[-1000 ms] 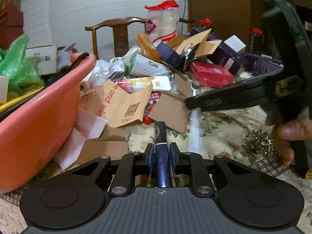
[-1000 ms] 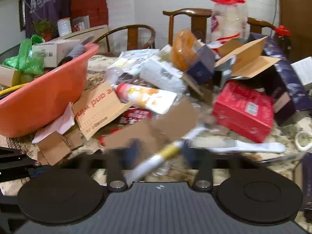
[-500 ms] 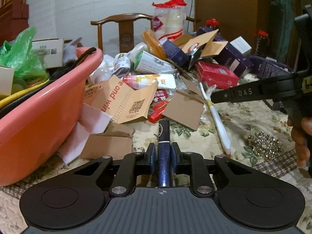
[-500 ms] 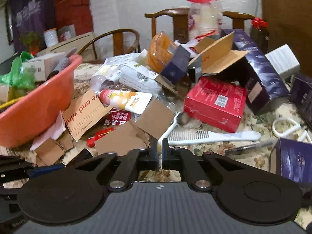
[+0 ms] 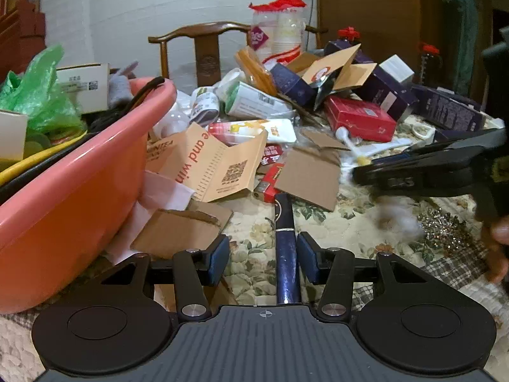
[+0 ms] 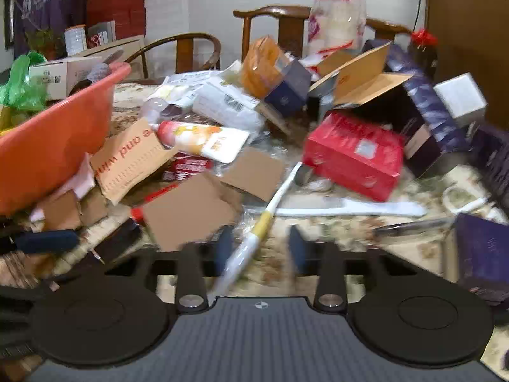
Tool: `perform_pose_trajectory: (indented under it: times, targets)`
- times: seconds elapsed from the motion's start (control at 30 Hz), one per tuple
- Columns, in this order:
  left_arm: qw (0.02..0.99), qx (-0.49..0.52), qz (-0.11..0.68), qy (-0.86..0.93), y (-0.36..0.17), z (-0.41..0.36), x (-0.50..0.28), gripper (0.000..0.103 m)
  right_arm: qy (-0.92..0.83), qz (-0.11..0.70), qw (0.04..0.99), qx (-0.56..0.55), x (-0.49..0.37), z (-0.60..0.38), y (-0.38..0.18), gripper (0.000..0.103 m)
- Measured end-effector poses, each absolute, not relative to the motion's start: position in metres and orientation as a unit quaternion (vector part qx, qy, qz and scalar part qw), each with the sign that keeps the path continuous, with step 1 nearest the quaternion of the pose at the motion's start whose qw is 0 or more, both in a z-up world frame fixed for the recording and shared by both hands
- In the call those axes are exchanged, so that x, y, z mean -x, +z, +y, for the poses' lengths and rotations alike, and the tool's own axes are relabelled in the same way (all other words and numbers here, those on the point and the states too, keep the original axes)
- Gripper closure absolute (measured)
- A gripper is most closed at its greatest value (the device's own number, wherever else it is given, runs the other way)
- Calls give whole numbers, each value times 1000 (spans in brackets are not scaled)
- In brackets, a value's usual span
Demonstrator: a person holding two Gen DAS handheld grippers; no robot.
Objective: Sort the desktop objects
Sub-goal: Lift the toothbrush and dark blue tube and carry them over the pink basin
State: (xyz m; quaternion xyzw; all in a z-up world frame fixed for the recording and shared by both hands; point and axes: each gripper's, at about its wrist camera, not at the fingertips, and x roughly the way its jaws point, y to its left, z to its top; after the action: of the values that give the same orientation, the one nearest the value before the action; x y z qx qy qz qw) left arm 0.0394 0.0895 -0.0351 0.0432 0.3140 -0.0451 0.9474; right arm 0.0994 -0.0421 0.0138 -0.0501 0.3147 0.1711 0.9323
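Left gripper (image 5: 263, 256) fingers spread apart; dark blue tube (image 5: 286, 254) lies between them on surface, near front edge, touching right finger only. Right gripper (image 6: 257, 248) fingers also parted around white toothbrush (image 6: 254, 238), likely lining up for grasp. Pink basin (image 5: 79, 191) at left edge, probable sorting place.

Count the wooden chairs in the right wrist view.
2: round-backed chair at left, straight-backed chair behind the clutter pile; others may be hidden.
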Motion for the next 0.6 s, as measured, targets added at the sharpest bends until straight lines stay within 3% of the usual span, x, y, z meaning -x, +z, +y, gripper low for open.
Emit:
perform_pose_trajectory:
  times: [0.03, 0.13, 0.2, 0.6]
  targets:
    - [947, -44, 313, -48, -35, 89, -40, 59, 171, 314, 933, 50, -98, -46, 14, 85]
    - [949, -36, 310, -49, -35, 89, -41, 71, 169, 314, 933, 43, -94, -57, 16, 92]
    - [950, -23, 308, -56, -35, 90, -40, 92, 166, 309, 935, 48, -91, -61, 17, 93]
    - [957, -10, 284, -48, -19, 89, -25, 94, 181, 256, 949, 40, -75, -69, 45, 93]
